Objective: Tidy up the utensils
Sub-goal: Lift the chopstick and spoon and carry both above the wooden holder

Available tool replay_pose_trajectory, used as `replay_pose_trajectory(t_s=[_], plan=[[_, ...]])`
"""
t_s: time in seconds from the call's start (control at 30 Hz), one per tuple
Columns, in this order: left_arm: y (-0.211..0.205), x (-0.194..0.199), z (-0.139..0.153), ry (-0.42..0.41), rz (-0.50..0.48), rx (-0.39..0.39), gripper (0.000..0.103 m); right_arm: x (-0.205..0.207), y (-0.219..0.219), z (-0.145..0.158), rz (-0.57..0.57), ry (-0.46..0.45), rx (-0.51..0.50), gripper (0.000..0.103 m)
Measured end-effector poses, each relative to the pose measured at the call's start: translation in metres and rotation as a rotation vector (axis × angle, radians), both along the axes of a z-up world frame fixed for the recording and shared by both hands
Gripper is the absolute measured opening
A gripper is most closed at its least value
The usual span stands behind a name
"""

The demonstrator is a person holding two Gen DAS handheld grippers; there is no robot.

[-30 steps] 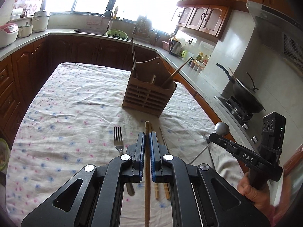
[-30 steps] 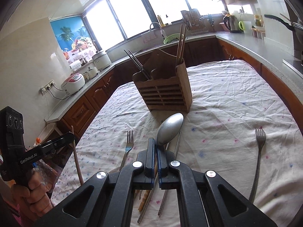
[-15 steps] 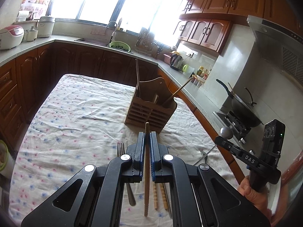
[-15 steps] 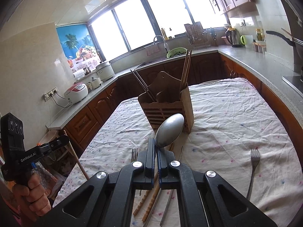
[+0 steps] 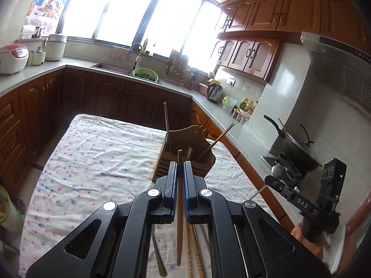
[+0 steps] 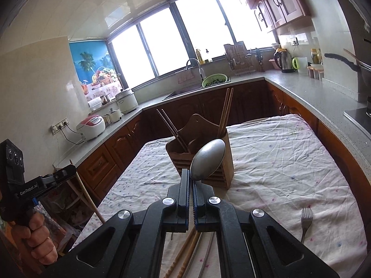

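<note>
My left gripper point(image 5: 180, 165) is shut on a wooden chopstick point(image 5: 179, 208), held above the table in front of the wooden utensil holder point(image 5: 185, 162). My right gripper point(image 6: 191, 178) is shut on a metal spoon point(image 6: 207, 159), its bowl raised in front of the holder point(image 6: 204, 159). The holder has chopsticks standing in its left point(image 6: 171, 127) and right point(image 6: 225, 111) compartments. More chopsticks point(image 6: 185, 252) lie on the cloth under both grippers. A fork point(image 6: 306, 222) lies at the right on the cloth. The right gripper with the spoon also shows in the left wrist view point(image 5: 278, 173).
The table carries a white flowered cloth point(image 5: 92, 162). Kitchen counters point(image 6: 301, 88) run around it, with a wok on the stove point(image 5: 299, 153) at the right and rice cookers point(image 6: 92, 127) at the left. A fork handle point(image 5: 160, 261) lies under my left gripper.
Both grippers have risen and tilted up, carrying the chopstick and the spoon higher above the table. The holder now sits lower and closer in both views.
</note>
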State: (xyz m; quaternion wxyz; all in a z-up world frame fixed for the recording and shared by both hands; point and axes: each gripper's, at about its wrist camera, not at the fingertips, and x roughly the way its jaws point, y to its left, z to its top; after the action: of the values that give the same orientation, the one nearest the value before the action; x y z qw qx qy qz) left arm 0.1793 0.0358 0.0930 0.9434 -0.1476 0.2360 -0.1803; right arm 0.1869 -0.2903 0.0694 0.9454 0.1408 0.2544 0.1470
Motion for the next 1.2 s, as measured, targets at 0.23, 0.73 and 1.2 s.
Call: replay_pose_trajectory(t_s=[0.23,0.73,1.2], plan=[[-0.003,0.030,0.034,-0.090,0.027,0.002,0.004,0.028,-0.002,0.017,-0.036,-0.049,-0.045,0.002],[-0.019,0.158,0.080,-0.209,0.138,-0.046,0.004,0.113,0.012,0.053,-0.080,-0.189,-0.179,0.002],[-0.033,0.214,0.015,-0.136,0.205,-0.044,0.004,0.155,0.041,-0.002,-0.038,-0.121,-0.260,0.002]])
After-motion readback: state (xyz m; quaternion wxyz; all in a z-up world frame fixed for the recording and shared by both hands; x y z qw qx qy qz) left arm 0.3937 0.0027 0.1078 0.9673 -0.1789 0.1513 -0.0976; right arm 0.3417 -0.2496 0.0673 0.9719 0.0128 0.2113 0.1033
